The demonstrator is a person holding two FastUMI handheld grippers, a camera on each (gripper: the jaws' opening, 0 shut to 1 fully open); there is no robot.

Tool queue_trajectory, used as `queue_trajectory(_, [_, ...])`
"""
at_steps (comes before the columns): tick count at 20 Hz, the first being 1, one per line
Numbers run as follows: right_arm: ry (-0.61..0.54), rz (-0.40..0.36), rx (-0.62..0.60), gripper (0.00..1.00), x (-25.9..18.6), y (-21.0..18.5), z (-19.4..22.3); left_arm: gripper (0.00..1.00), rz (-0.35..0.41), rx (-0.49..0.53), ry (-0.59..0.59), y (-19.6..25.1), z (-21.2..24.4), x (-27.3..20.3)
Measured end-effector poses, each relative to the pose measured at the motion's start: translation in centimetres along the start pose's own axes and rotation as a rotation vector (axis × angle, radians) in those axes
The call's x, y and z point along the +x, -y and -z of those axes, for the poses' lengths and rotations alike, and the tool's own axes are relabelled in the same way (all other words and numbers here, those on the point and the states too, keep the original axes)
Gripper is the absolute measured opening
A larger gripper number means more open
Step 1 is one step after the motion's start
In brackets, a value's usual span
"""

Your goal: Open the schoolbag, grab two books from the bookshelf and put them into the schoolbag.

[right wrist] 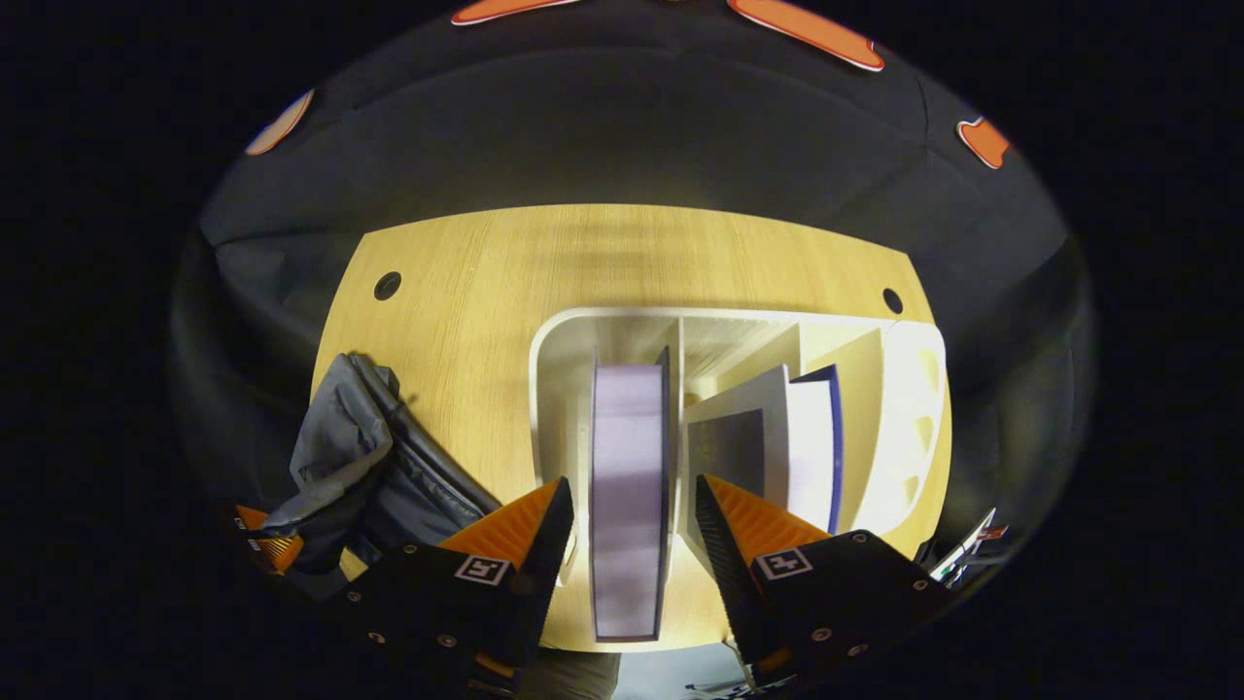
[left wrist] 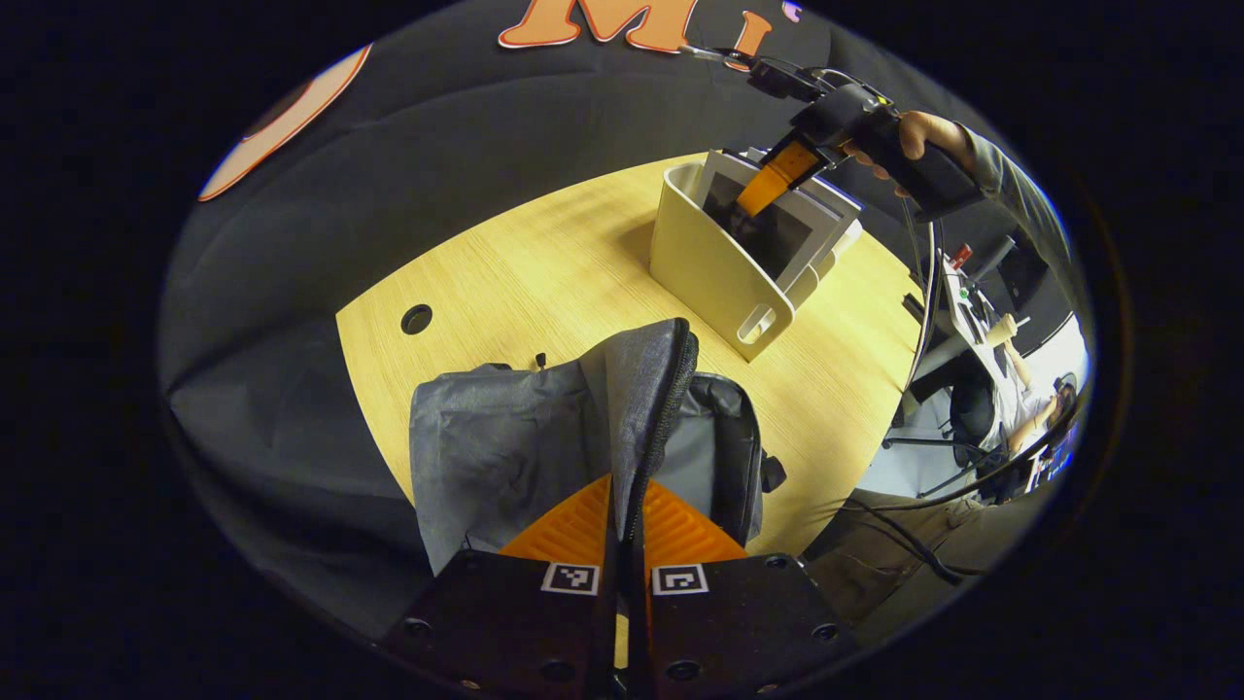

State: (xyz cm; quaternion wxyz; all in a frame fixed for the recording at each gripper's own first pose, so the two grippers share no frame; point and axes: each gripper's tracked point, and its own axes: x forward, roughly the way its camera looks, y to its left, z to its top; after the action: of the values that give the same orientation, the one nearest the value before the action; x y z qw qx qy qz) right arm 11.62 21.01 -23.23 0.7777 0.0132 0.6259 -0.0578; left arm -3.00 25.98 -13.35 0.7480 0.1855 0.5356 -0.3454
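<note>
The schoolbag (left wrist: 583, 428) lies on the desk (left wrist: 525, 262) close to the near edge, and the left gripper (left wrist: 627, 506) is clamped on the zippered rim of its raised flap, both fingers pressing the fabric and holding the opening up. The bag is soft grey cloth, judged light and limp; it will sag wherever it is not supported, so the rim beside the zipper is the correct holding point. The bookshelf (right wrist: 904, 389), a pale rigid divided rack, stands farther back on the desk. In the right gripper view, the right gripper (right wrist: 632, 515) hangs above the rack with its fingers spread wide, one on each side of an upright book (right wrist: 629, 486) in the left compartment, not touching it. Further books (right wrist: 777, 437) lean in the next compartment. The book appears stiff, fairly thick and moderately heavy, with possibly smooth covers; grip it across its thickness, near the middle of the top edge, to prevent swinging.
</note>
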Motion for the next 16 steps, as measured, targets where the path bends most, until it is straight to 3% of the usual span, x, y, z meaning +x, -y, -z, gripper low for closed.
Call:
queue_trajectory(1, [-0.009,-0.002,0.010,0.63,0.2,-0.1,0.0,0.06,-0.002,-0.003,0.000,0.0,0.0,0.0])
queue_trajectory(2, [-0.018,-0.003,0.026,0.67,0.3,-0.2,0.0,0.06,0.000,-0.010,0.000,0.0,0.1,0.0])
queue_trajectory(5, [-0.047,-0.027,0.096,0.40,0.5,-0.3,0.6,0.06,0.007,-0.024,0.000,0.3,0.1,0.3])
queue_trajectory(9, [-0.016,-0.054,0.139,0.37,-1.6,1.0,0.0,0.06,0.010,-0.038,0.001,0.7,0.3,0.6])
queue_trajectory(16, [0.117,-0.179,0.241,0.35,-9.4,3.2,-0.6,0.06,0.009,-0.044,0.000,1.0,0.6,0.6])
